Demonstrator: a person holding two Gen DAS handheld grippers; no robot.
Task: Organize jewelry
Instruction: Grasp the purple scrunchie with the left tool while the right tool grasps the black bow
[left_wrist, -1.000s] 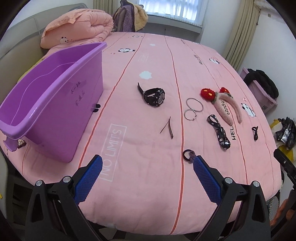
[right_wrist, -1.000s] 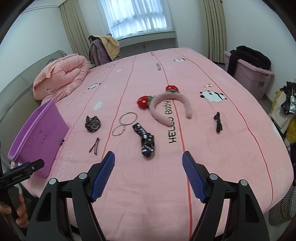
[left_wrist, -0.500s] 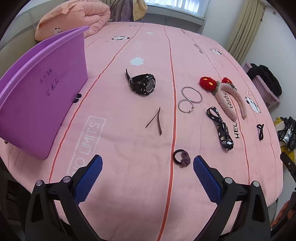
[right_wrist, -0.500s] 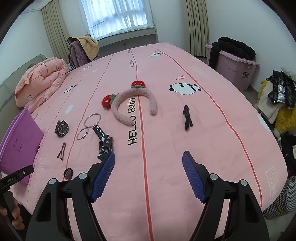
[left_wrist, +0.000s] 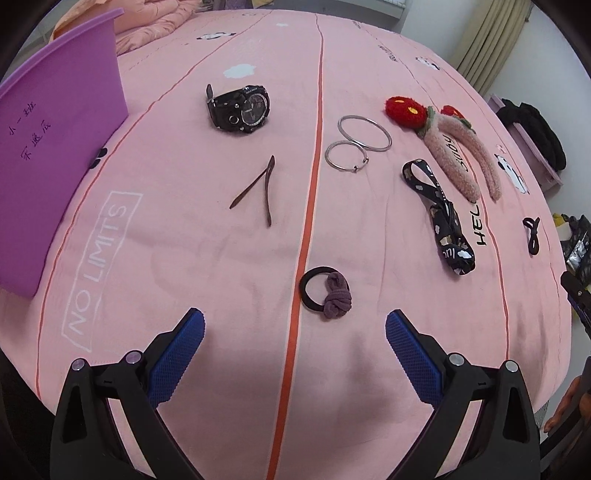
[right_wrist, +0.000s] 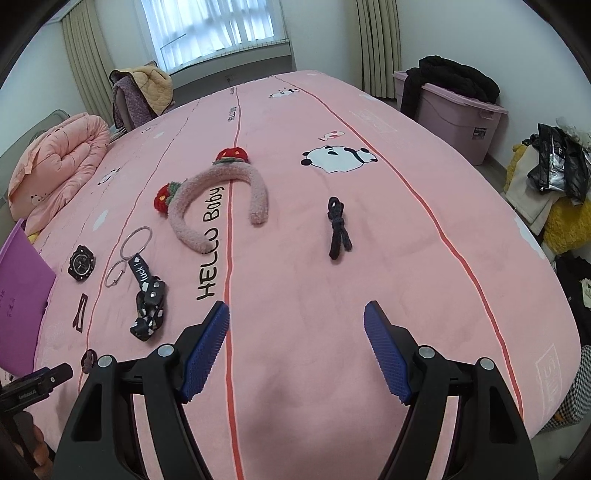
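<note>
We see the left gripper (left_wrist: 294, 325) spread wide over the pink bedspread (left_wrist: 184, 258), nothing between its blue pads, and just beyond them lies the black hair tie with a mauve knot (left_wrist: 325, 292). Only this left wrist view shows clearly the brown hair clip (left_wrist: 258, 192), the black digital watch (left_wrist: 240, 108) and the handwriting on the purple plastic bin (left_wrist: 55, 147). The right wrist view alone gives us the window, and the right gripper (right_wrist: 296, 314) gaping empty short of the black knotted cord (right_wrist: 338, 229) and fluffy pink headband (right_wrist: 218, 199).
</note>
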